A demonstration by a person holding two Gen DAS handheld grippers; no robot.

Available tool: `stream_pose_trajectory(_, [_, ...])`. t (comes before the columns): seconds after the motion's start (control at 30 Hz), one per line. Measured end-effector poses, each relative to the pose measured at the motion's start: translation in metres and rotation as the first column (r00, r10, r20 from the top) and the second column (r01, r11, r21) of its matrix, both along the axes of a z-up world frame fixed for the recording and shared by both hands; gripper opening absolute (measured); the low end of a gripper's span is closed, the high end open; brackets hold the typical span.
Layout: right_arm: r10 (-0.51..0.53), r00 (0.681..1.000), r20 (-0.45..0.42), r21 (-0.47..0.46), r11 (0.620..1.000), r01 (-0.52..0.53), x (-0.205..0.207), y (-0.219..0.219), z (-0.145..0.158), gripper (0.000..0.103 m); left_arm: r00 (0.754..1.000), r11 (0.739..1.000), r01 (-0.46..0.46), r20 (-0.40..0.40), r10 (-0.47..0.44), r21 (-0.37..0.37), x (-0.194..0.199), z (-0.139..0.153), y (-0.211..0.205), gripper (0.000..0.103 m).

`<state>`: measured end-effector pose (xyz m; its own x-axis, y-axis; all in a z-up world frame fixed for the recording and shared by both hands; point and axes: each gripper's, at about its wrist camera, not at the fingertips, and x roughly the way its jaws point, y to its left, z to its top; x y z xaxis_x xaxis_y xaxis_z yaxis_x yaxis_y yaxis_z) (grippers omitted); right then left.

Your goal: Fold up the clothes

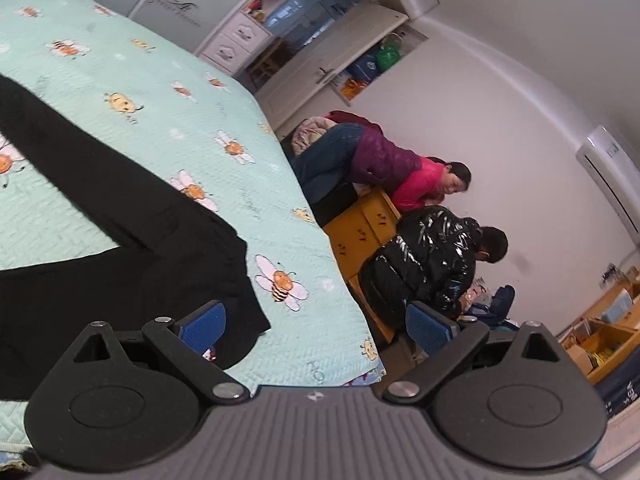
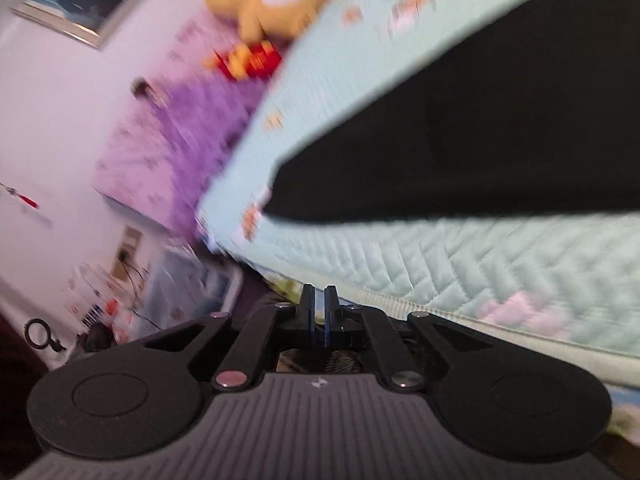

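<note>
a black, matte fabric garment (image 1: 120,248) lies spread flat on a pale mint quilted bedspread printed with orange-and-white cartoon bees (image 1: 168,80). in the left wrist view it forks into two long limbs, which makes it look like a pair of trousers: one limb runs up and to the left across the bed, the other stretches out to the left edge of the picture, and the two join in a wider part near the camera. that wider part ends in a rounded corner close to the bed's edge, with a few soft creases across it. the cloth is uniformly dark, and no print or seam detail can be made out.

the left gripper (image 1: 316,320) hangs above this near corner with its blue-padded fingers (image 1: 202,326) wide apart and nothing between them; one pad sits over the black cloth, the other over the room beyond the bed, and whether the pad touches the cloth cannot be told.

the right wrist view is blurred. it shows the same garment (image 2: 500,128) as a broad black wedge tapering to a blunt end on the bedspread (image 2: 480,264), near the mattress edge. the right gripper (image 2: 319,312) is off the side of the bed, apart from the cloth, its fingers drawn together and holding nothing.
</note>
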<state>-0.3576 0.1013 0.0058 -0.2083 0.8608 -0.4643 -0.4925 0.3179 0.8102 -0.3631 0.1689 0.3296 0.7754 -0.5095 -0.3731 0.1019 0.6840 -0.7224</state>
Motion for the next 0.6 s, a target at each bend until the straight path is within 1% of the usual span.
stream_pose_trajectory(0.03, [0.013,1.000,-0.015,-0.010,1.000,-0.013,-0.002,0.008,-0.009,0.005,1.000,1.000,-0.006,-0.004,0.006,-0.005,0.000,-0.002,0.003,0.100])
stream_pose_trajectory(0.13, [0.076,0.997,-0.029,-0.080,0.994,-0.079,-0.009,0.027,-0.036,0.006,0.999,0.999,-0.024,-0.022,0.023,-0.024,0.000,-0.007,0.012,0.100])
stream_pose_trajectory(0.17, [0.097,0.995,-0.035,-0.103,0.990,-0.100,-0.011,0.033,-0.045,0.001,0.999,0.999,-0.031,-0.027,0.030,-0.030,0.000,-0.009,0.014,0.100])
stream_pose_trajectory(0.2, [0.116,0.992,-0.042,-0.114,0.986,-0.120,-0.013,0.035,-0.053,0.000,0.999,0.999,-0.038,-0.029,0.037,-0.035,-0.001,-0.011,0.017,0.100])
stream_pose_trajectory(0.23, [0.130,0.991,-0.031,-0.117,0.984,-0.133,-0.018,0.033,-0.055,0.000,0.999,0.998,-0.044,-0.028,0.042,-0.042,-0.001,-0.012,0.020,0.100])
stream_pose_trajectory(0.33, [0.162,0.983,0.082,-0.182,0.973,-0.145,-0.032,0.027,-0.048,0.000,0.997,0.994,-0.070,-0.034,0.068,-0.085,-0.001,-0.022,0.027,0.100])
stream_pose_trajectory(0.4, [0.165,0.978,0.124,-0.209,0.968,-0.136,-0.036,0.025,-0.045,0.000,0.997,0.990,-0.074,-0.047,0.069,-0.122,-0.001,-0.031,0.027,0.100])
stream_pose_trajectory(0.47, [0.176,0.973,0.152,-0.226,0.964,-0.139,-0.042,0.019,-0.046,0.003,0.996,0.988,-0.073,-0.057,0.066,-0.135,0.000,-0.037,0.024,0.100])
stream_pose_trajectory(0.53, [0.187,0.968,0.171,-0.240,0.960,-0.143,-0.047,0.013,-0.048,0.009,0.996,0.988,-0.075,-0.067,0.066,-0.132,0.000,-0.043,0.022,0.100])
stream_pose_trajectory(0.6, [0.177,0.972,0.155,-0.217,0.966,-0.141,-0.043,0.004,-0.046,0.009,0.995,0.989,-0.079,-0.078,0.069,-0.128,0.000,-0.050,0.020,0.100])
